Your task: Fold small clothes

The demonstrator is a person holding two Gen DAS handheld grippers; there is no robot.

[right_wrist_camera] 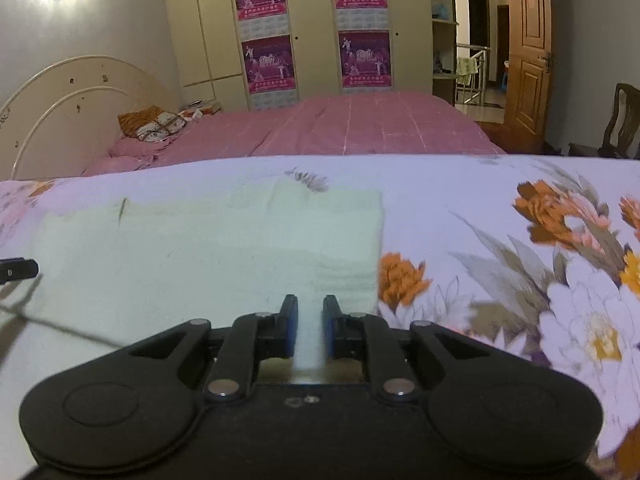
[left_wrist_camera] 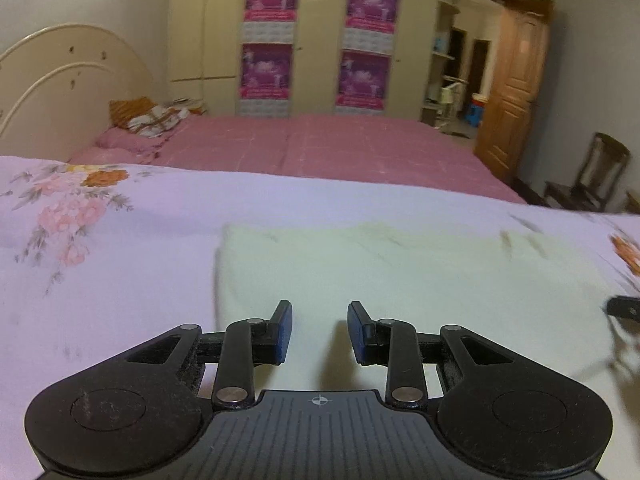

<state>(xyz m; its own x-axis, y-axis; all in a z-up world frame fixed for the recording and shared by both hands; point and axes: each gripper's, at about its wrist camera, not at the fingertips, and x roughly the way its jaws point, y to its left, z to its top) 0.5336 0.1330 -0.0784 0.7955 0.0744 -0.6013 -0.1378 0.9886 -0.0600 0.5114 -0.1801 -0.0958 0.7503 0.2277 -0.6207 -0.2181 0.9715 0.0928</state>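
Currently a pale yellow cloth lies flat on the floral sheet, long axis running left to right across both views. Left gripper jaws stand apart over its near edge. Right gripper jaws sit narrowly apart with cloth between them; contact cannot be told.

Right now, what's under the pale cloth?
The pale cloth lies on the floral sheet, which shows around its edges. Whatever is directly beneath it is covered.

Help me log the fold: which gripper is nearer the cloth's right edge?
Right. The right gripper sits over the cloth beside that edge; the left gripper is over its left part.
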